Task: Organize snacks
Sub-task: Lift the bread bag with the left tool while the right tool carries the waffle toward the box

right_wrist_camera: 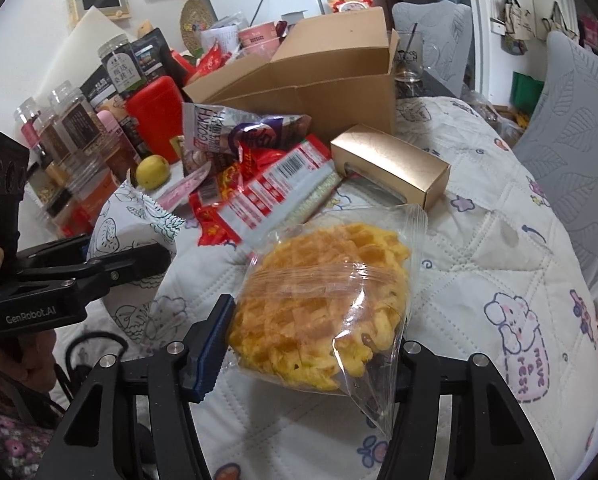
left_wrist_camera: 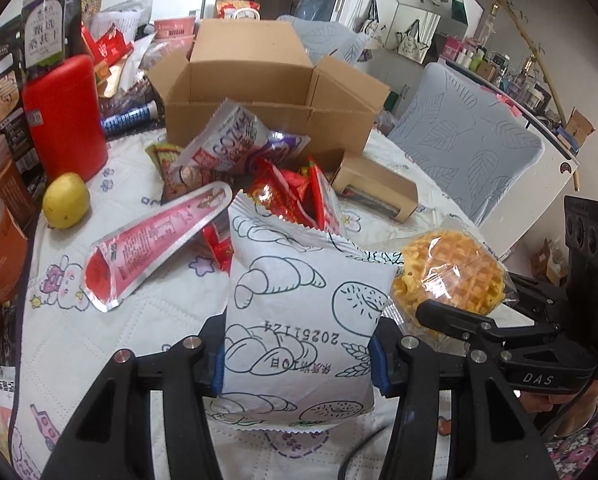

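My left gripper (left_wrist_camera: 299,354) is shut on a white bread packet (left_wrist_camera: 299,300) printed with pastry drawings, held upright above the quilted tablecloth. My right gripper (right_wrist_camera: 313,344) is shut on a clear bag with a yellow waffle (right_wrist_camera: 323,300) inside. That waffle bag (left_wrist_camera: 453,276) shows at the right of the left wrist view, with the right gripper's fingers (left_wrist_camera: 459,320) under it. The white packet (right_wrist_camera: 135,224) appears at the left of the right wrist view. An open cardboard box (left_wrist_camera: 271,92) stands behind a pile of snack packets (left_wrist_camera: 283,184).
A small gold carton (right_wrist_camera: 391,164) lies beside the pile. A red canister (left_wrist_camera: 65,116), a yellow fruit (left_wrist_camera: 66,200) and jars (right_wrist_camera: 75,128) crowd the left side. A pink-red pouch (left_wrist_camera: 155,240) lies on the cloth. Grey cushioned chairs (left_wrist_camera: 467,140) stand beyond the table's edge.
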The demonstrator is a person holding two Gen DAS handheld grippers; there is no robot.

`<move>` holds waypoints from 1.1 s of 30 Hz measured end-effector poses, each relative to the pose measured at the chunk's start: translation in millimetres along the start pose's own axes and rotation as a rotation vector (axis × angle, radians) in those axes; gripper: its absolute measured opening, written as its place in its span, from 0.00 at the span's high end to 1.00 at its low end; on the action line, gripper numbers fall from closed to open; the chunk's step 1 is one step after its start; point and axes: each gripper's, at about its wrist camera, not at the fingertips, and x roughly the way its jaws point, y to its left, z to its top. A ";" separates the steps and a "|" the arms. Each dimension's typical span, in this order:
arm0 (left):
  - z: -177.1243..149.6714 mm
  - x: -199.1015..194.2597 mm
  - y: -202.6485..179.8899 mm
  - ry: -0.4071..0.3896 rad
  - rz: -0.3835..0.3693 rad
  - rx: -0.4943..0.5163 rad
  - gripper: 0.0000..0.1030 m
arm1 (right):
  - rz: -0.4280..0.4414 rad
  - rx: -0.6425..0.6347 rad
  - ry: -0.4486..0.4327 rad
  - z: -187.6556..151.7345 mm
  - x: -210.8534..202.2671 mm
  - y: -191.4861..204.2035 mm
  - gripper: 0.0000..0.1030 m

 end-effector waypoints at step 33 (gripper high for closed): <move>107.1 -45.0 -1.7 -0.269 0.030 0.024 0.49 | 0.072 -0.190 -0.249 104.7 -36.7 40.7 0.42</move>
